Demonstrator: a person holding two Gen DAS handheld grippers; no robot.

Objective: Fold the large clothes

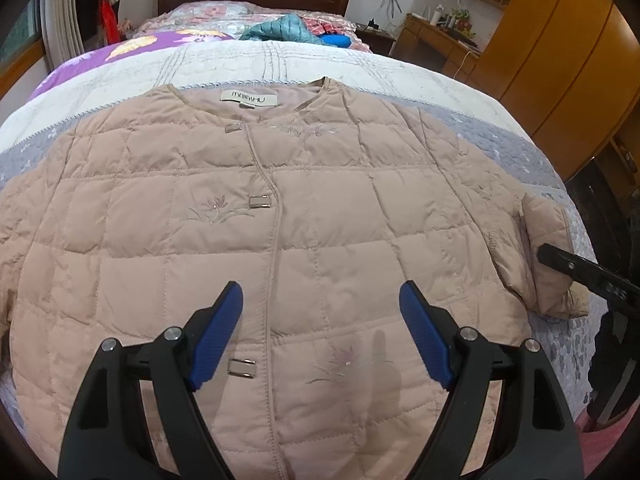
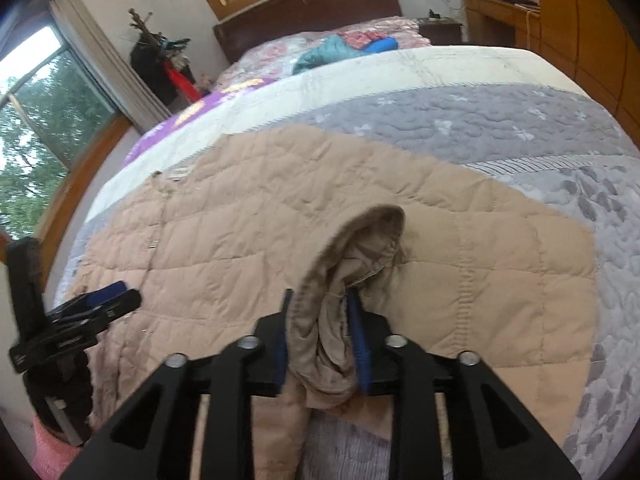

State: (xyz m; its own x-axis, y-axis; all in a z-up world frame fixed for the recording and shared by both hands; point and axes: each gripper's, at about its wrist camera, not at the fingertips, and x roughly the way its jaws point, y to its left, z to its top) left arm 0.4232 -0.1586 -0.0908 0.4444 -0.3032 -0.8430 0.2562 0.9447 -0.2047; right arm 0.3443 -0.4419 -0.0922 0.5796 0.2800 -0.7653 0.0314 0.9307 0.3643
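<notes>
A pale pink quilted jacket (image 1: 280,216) lies front-up across the grey quilted bed (image 1: 500,140), ready for folding. The right gripper (image 2: 320,312) has its fingers loosely around the sleeve cuff (image 2: 360,248), apparently to fold it inward. The left gripper (image 1: 320,332) hovers above the hem, fingers wide apart and empty.

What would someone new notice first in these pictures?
A pale pink quilted jacket lies front up across the grey and white bedspread. The left gripper hovers open above its lower front, and the right gripper has the sleeve cuff between its pads.
</notes>
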